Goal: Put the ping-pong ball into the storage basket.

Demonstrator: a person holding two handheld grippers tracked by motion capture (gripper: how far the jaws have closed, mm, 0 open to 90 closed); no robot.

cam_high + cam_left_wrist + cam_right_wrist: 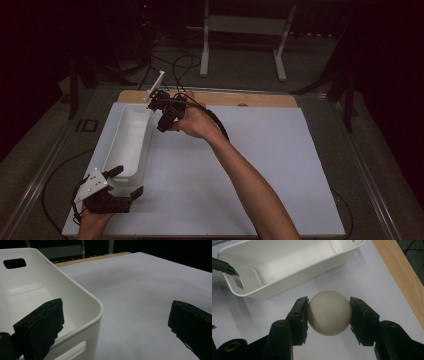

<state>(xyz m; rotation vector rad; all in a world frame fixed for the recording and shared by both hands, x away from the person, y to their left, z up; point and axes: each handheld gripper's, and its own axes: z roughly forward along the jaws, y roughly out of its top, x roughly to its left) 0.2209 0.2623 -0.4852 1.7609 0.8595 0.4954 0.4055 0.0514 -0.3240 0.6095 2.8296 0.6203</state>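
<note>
Black jaws of the right hand-held gripper [328, 315] are closed on a cream-white ball [329, 312], which is pinched at its two sides and is carried above the pale tabletop [262, 315], just beside the near long wall of a white plastic bin [287, 272]. In the high view this right hand-held gripper [165, 107] is seen at the far end of the bin [131, 140], close to the wooden strip [250, 99] that edges the tabletop [240, 170], and it is held by a hand [197, 122] whose bare forearm is stretched in from the bottom of the picture. The left hand-held gripper [117, 185] is held wide open at the near end of the bin, with one jaw set inside the bin's corner and the other out over the tabletop, so that the corner wall stands between them; nothing is gripped. In the left gripper view the bin [82, 302] is seen with its rounded corner and a handle slot in the far wall. A grey three-cornered plate is carried on top of the left hand-held gripper. Beyond the tabletop a dark floor with cables and a white frame is visible.
</note>
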